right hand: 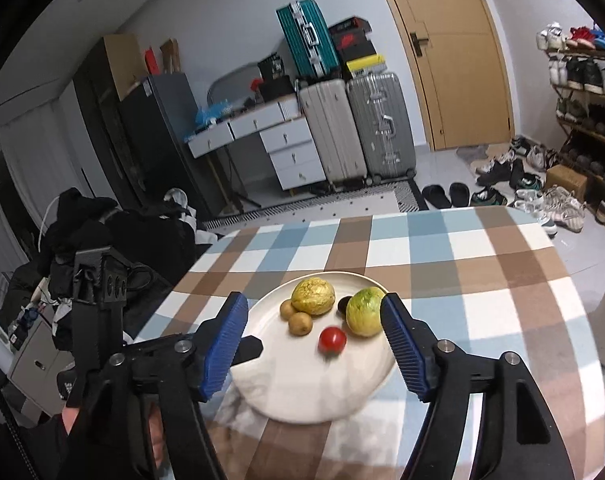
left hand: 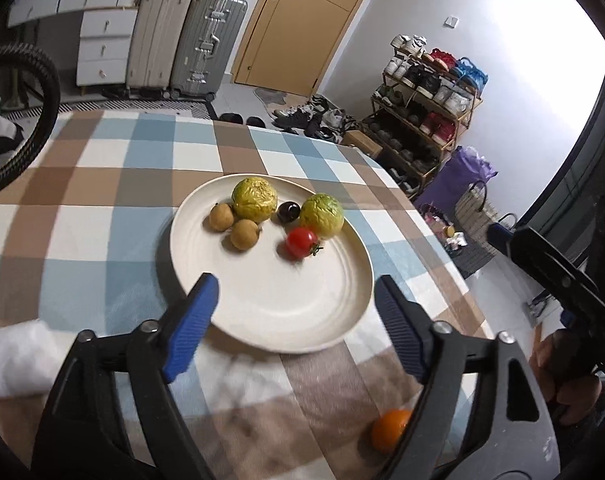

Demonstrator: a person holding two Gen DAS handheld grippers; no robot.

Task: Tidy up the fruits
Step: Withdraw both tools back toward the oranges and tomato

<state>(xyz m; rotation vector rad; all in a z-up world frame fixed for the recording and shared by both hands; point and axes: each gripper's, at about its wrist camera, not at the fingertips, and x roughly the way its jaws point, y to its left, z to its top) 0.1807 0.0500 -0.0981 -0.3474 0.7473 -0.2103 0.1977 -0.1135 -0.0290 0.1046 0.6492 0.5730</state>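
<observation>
1. In the left wrist view we see our left gripper (left hand: 294, 292) at the bottom of the frame, its blue pads spread wide with nothing between them, above the near rim of the cream plate (left hand: 302, 320).
2. The plate sits mid-frame on the checked tablecloth (left hand: 102, 200). On its far half lie two wrinkled yellow-green fruits (left hand: 254, 198), two small brown fruits (left hand: 221, 217) touching the left-hand one, a dark fruit (left hand: 288, 212) between the big two, and a red cherry tomato (left hand: 301, 243) slightly nearer us.
3. A small orange fruit (left hand: 390, 430) lies on the cloth at the lower right of that frame, off the plate, partly behind the gripper's right finger.
4. In the right wrist view our right gripper (right hand: 314, 314) is also spread wide and holds nothing; the plate (right hand: 302, 396) and tomato (right hand: 331, 340) show between its pads.
5. At the right edge of the left wrist view, a hand (left hand: 558, 376) holds the other gripper's black body.
</observation>
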